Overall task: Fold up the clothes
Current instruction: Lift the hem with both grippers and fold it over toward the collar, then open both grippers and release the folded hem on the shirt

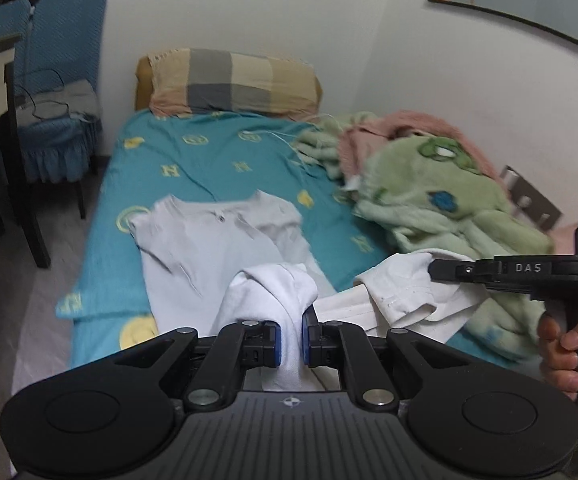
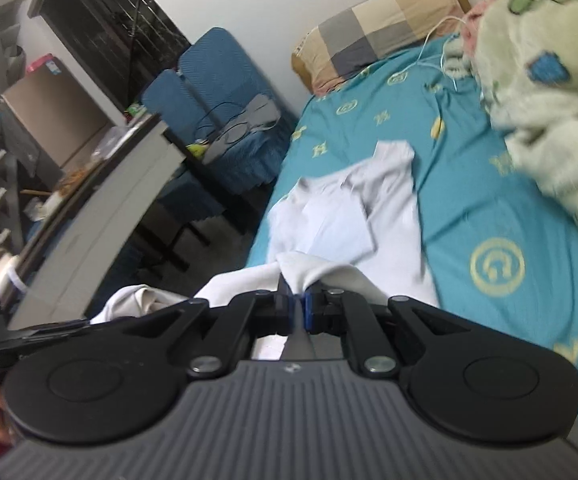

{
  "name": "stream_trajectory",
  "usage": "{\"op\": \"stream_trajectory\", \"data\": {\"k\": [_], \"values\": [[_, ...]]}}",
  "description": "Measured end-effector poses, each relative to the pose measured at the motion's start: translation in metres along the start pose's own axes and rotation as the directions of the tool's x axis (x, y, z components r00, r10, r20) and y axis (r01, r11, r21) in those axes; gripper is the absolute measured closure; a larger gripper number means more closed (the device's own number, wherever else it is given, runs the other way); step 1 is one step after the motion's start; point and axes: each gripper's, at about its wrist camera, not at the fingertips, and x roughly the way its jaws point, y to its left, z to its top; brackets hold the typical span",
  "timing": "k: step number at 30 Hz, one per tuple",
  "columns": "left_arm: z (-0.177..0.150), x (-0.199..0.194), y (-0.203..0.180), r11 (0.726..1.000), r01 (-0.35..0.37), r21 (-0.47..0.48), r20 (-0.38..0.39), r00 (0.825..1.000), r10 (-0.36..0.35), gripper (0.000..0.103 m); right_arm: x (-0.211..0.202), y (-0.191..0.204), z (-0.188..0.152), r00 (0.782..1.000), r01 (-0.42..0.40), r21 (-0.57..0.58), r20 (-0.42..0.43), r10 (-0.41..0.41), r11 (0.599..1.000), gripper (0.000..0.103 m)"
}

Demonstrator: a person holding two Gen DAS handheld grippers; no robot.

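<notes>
**Both tongs grip a white garment above the bed**

The left tongs are clamped on a bunched fold of the white garment, which rises between their blue pads. The right tongs are pressed together on another pinch of the same white cloth, seen from the left wrist camera off to the right, nipping its hem. The white garment hangs stretched between them, over the near edge of the bed with its teal patterned sheet. Beneath and beyond it, a pale grey shirt lies spread on the sheet. A green fleece blanket is heaped on the bed's right side, and a checked pillow sits at the head. A blue chair stands beside the bed.
</notes>
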Motion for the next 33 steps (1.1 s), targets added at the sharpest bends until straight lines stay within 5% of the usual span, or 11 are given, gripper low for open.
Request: {"op": "stream_trajectory", "data": {"k": [7, 17, 27, 29, 31, 33], "values": [[0.017, 0.109, 0.050, 0.995, -0.093, -0.019, 0.000, 0.996, 0.093, 0.093, 0.100, -0.031, 0.028, 0.996, 0.085, -0.037, -0.010, -0.085, 0.996, 0.094], [-0.016, 0.232, 0.096, 0.985, -0.170, -0.014, -0.155, 0.974, 0.165, 0.092, 0.217, -0.075, 0.011, 0.965, 0.220, -0.144, -0.110, -0.236, 0.965, 0.094], [-0.013, 0.224, 0.088, 0.978, -0.207, -0.018, -0.145, 0.969, 0.202, 0.086, 0.227, -0.076, 0.009, 0.959, 0.231, -0.172, -0.123, -0.254, 0.958, 0.092], [-0.012, 0.214, 0.079, 0.974, -0.224, -0.022, -0.130, 0.967, 0.219, 0.076, 0.221, -0.073, 0.011, 0.961, 0.231, -0.172, -0.112, -0.252, 0.958, 0.092], [-0.012, 0.200, 0.068, 0.972, -0.236, -0.017, -0.099, 0.967, 0.233, 0.054, 0.214, -0.068, 0.013, 0.962, 0.232, -0.173, -0.103, -0.252, 0.957, 0.091], [-0.014, 0.185, 0.055, 0.971, -0.238, -0.010, -0.065, 0.969, 0.237, 0.051, 0.205, -0.061, 0.014, 0.965, 0.228, -0.178, -0.088, -0.246, 0.957, 0.090]]}}
